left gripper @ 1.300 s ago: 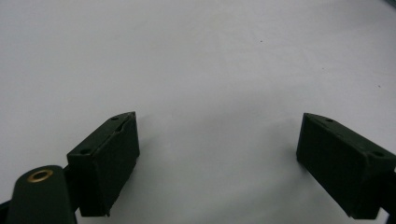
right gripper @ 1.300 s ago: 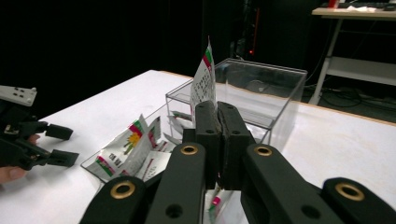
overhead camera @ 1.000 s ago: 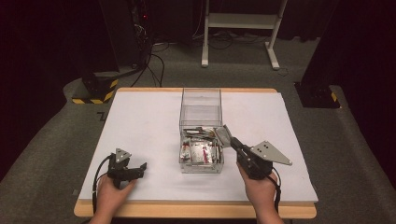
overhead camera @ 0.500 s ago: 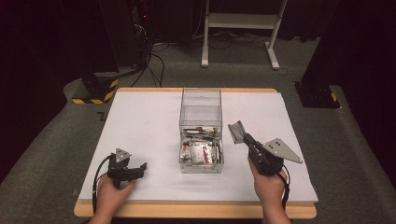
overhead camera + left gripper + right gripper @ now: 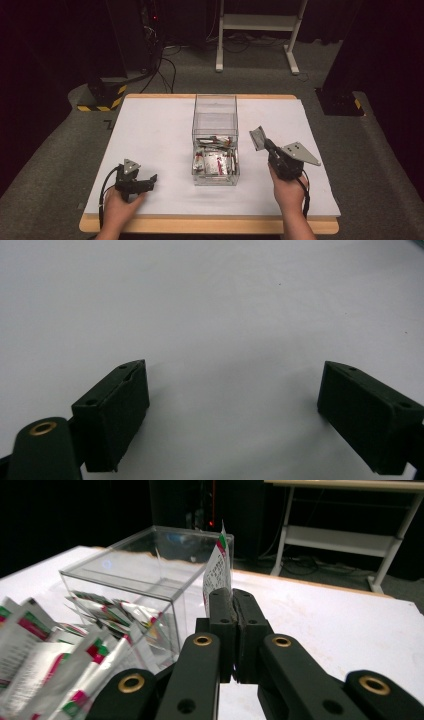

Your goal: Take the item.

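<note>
The black left gripper (image 5: 150, 180), jaws spread and holding nothing, rests near the front edge of the white-covered table (image 5: 150, 130), bare surface around it. The black right gripper (image 5: 231, 597) is clenched on a small white sachet with red and green print (image 5: 218, 567) (writing too small to read), raised just right of the clear plastic box of sachets (image 5: 215, 145).

Left gripper (image 5: 148, 178): held low in the left hand (image 5: 119, 207), jaws wide apart; right gripper (image 5: 258, 137): raised in the right hand (image 5: 287, 190), jaws pressed together.
</note>
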Tool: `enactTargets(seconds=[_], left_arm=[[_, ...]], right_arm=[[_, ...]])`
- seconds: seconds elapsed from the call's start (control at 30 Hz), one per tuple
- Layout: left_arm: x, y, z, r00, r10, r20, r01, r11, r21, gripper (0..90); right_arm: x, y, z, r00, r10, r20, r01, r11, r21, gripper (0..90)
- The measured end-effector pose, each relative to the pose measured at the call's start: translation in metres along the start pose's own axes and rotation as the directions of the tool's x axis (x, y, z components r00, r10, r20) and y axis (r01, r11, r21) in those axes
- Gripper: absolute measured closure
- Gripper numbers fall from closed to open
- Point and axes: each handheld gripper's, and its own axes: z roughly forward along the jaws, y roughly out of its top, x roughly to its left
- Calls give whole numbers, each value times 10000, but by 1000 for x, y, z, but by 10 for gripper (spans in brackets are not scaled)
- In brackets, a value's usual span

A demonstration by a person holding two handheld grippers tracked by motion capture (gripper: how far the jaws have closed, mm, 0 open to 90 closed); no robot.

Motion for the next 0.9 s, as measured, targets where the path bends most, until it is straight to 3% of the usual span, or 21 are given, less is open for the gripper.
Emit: enactTargets(seconds=[0.33,0.53,0.9], left_arm=[[0,0,0,10000,-30,15,30,10000,-5,134],[0,0,0,10000,-28,8,28,10000,-13,134],[0,0,0,10000,11,1,-11,10000,11,134]], right_arm=[[-7,-2,22,9998,16,216,-28,9983,584,892],[-14,-5,42,9993,322,170,-339,9936,1078,892],[-14,-10,72,9986,248,467,-319,9868,1587,891]])
